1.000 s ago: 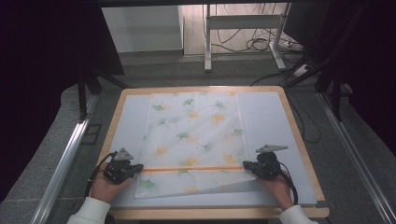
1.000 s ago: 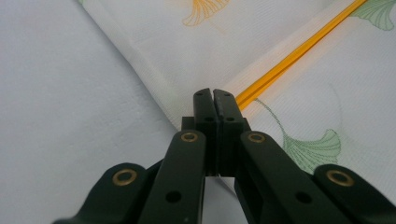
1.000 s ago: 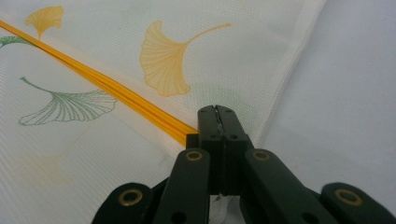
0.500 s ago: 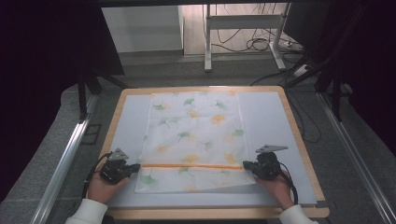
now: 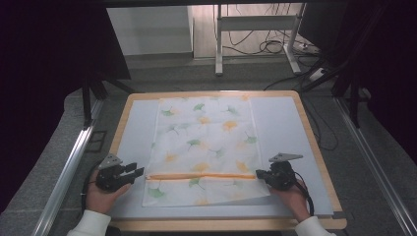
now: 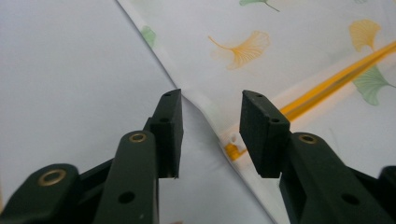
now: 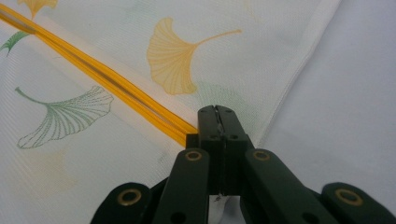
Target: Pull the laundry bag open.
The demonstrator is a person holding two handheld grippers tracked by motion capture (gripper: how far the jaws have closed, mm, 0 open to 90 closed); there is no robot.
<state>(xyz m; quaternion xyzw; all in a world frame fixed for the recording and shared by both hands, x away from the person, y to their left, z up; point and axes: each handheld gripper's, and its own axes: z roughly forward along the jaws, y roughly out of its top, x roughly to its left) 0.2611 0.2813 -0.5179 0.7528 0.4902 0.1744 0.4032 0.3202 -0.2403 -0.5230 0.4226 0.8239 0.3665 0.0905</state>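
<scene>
A leaf-printed cloth [image 5: 204, 147] with an orange zip line [image 5: 201, 176] across its near part is lying flat on the white mat [image 5: 280, 123], its far edge reaching the wooden table rim [image 5: 314, 142] and bare mat lying open along both sides. The right gripper [image 5: 261, 175] is pinching the cloth's right edge at the zip's end, jaws pressed together. The left gripper [image 5: 139, 172] is sitting just off the cloth's left edge, jaws spread and holding nothing, the edge running between them in the left gripper view.

High view: above the near edge, facing forward and down. Gripper views: close, low, both sharing the white ginkgo-printed cloth's [image 5: 204, 147] orange stripe [image 6: 327, 84].
</scene>
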